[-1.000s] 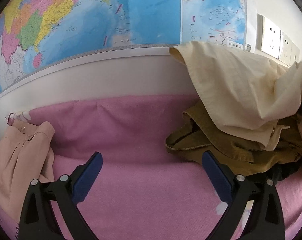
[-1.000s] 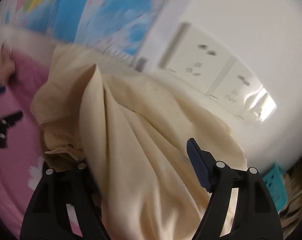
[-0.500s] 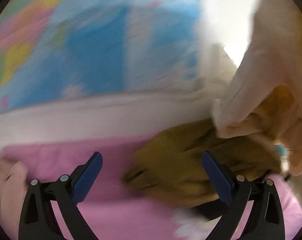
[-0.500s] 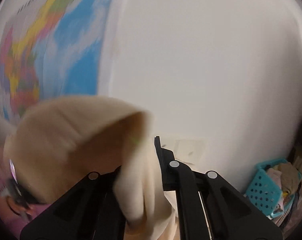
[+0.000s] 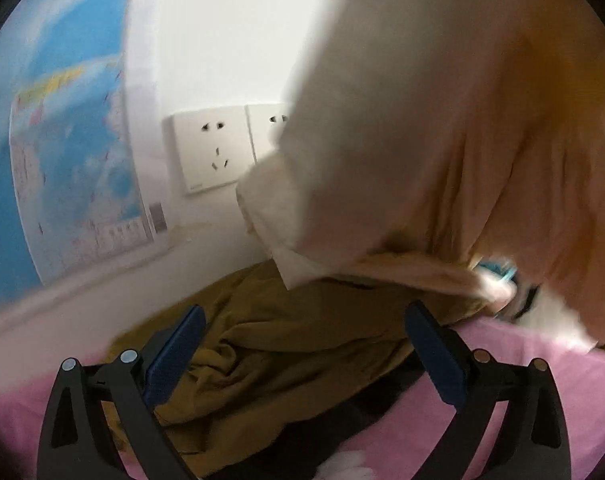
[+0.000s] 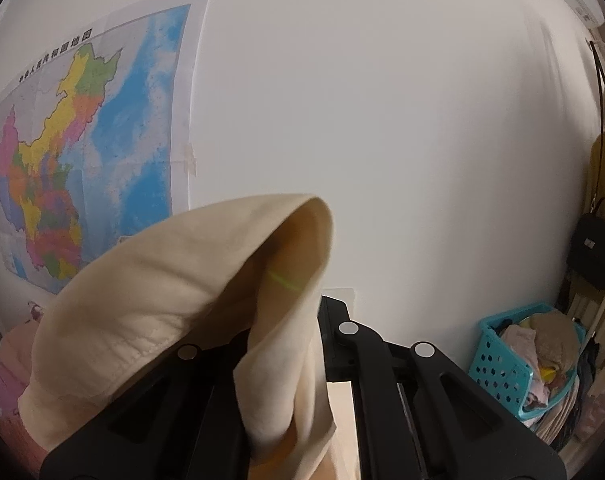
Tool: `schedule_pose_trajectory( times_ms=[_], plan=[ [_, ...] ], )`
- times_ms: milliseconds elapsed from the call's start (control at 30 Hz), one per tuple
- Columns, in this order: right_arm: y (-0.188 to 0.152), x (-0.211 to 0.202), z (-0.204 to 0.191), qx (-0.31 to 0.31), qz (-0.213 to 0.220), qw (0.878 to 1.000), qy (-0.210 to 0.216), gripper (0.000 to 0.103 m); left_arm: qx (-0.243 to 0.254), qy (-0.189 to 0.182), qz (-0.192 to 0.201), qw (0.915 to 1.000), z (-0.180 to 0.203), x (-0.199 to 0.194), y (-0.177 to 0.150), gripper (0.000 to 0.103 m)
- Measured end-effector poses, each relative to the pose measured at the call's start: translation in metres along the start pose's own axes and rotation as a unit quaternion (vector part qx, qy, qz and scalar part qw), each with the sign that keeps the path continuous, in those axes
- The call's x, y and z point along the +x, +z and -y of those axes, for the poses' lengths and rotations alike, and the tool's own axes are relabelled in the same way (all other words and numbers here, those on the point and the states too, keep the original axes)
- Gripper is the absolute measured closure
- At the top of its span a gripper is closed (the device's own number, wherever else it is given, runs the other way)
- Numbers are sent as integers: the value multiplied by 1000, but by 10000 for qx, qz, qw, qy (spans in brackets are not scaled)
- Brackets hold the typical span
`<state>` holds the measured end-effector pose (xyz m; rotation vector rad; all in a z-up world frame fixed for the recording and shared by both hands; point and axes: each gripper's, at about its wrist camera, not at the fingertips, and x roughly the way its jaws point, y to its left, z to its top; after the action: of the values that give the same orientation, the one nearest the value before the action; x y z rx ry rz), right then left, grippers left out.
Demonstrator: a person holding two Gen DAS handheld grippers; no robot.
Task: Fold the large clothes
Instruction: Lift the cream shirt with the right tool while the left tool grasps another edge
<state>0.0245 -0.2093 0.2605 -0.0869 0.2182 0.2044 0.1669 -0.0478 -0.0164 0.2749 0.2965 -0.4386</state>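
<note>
Cream garment [image 6: 174, 280] hangs clamped in the closed right gripper [image 6: 286, 344]; left gripper [image 5: 302, 344], jaws wide and empty, hovers above an olive garment [image 5: 286, 344].

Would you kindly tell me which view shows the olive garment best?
The left wrist view: the olive garment lies crumpled on the pink sheet, between the open left tongs, partly under the hanging cream garment. The right wrist view does not show it, only the cream garment pinched in the right tongs.
</note>
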Motion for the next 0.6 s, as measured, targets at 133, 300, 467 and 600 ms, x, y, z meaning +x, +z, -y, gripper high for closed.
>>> schedule_pose_trajectory(
  times_ms=[133, 300, 467, 600],
  plan=[
    [-4, -4, 9, 146, 8, 9999, 77, 99, -52, 519, -73, 9986, -5, 33, 29, 24],
    [-4, -26, 26, 292, 77, 9995, -52, 99, -204, 388, 12, 9990, -22, 47, 76, 101],
    [26, -102, 27, 154, 625, 9978, -146, 100, -636, 379, 663, 9951, -35, -8, 132, 102],
    [57, -184, 12, 41, 1301, 9915, -9, 100, -625, 558, 1564, 9841, -39, -97, 178, 102]
  ],
)
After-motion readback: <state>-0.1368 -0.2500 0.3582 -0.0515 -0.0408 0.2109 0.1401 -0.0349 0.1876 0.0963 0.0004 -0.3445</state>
